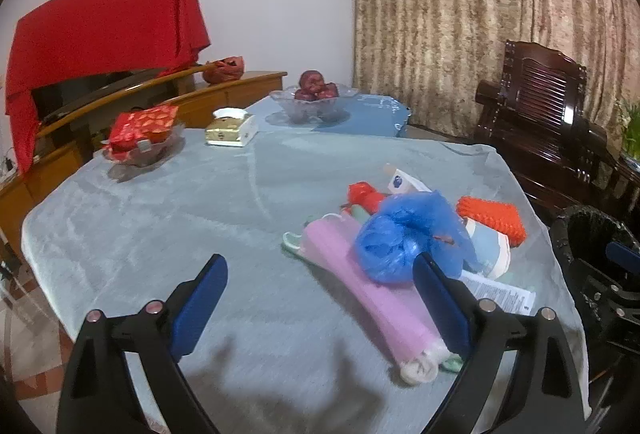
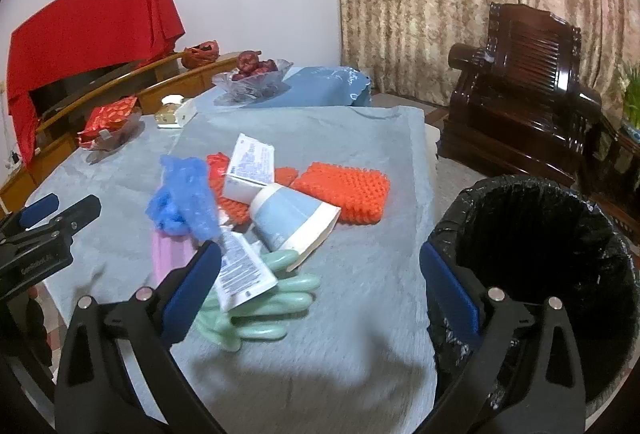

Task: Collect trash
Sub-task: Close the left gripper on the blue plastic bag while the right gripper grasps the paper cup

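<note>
- The trash pile lies on the surface (image 2: pixel 360 294), which is draped in a pale blue-grey cloth; the black-lined bin (image 2: pixel 536 258) stands just beside the surface's edge, right of the pile.
- Left tongs (image 1: pixel 320 274) are spread wide and hold nothing; they hang above the surface, with the pile ahead and toward their right finger.
- In the left wrist view, the crumpled blue plastic bag (image 1: pixel 404 238) sits on the pink roll (image 1: pixel 372 294), just beyond the right fingertip (image 1: pixel 430 270) of the left tongs.
- Right tongs (image 2: pixel 320 266) are also spread wide and empty; the pile lies ahead of them, toward their left finger, and the bin is behind their right finger.
- From the right wrist, the white tube (image 2: pixel 244 274) touches the left finger's tip and lies over the pale green rubber gloves (image 2: pixel 268 314).
- The paper cup (image 2: pixel 292 218) lies on its side in the middle of the pile, the white carton (image 2: pixel 250 167) beyond it, the orange mesh pad (image 2: pixel 348 189) between cup and bin.
- Beyond the pile stands a glass bowl of red fruit (image 2: pixel 254 73).
</note>
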Tool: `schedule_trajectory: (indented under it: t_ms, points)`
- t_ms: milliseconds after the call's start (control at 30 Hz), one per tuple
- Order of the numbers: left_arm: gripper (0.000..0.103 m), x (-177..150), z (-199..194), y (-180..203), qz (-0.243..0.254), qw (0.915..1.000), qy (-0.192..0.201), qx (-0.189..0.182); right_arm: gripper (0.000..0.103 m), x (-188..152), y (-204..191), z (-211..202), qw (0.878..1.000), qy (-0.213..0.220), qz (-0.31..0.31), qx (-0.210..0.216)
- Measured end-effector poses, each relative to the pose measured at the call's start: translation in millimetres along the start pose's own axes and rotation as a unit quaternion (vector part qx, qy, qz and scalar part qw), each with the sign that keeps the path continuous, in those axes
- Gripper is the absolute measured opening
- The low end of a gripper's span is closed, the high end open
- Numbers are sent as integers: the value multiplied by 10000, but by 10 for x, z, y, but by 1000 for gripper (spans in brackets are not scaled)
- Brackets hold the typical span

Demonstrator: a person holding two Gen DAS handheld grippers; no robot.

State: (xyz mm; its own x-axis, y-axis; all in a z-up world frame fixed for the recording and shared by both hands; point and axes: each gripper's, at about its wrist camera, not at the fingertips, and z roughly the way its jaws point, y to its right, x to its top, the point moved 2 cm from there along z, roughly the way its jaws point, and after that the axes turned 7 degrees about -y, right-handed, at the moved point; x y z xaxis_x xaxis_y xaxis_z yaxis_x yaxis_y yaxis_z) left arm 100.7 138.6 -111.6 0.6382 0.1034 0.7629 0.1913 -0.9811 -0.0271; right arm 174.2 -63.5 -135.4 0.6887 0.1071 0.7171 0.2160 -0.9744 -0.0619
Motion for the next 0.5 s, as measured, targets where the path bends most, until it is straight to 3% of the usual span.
schedule_trajectory:
  t_ms: [267, 367, 500]
  points:
    - [90, 219, 279, 286, 78, 9988, 28, -481, 94, 118, 259, 170, 9994, -60, 142, -297]
    - [95, 280, 401, 405, 131, 9978, -67, -641, 94, 147, 343, 209, 9990, -65, 188, -396]
    - [97, 320, 597, 513, 198, 9980, -209, -570, 94, 166, 454, 256, 9984, -85, 222, -504]
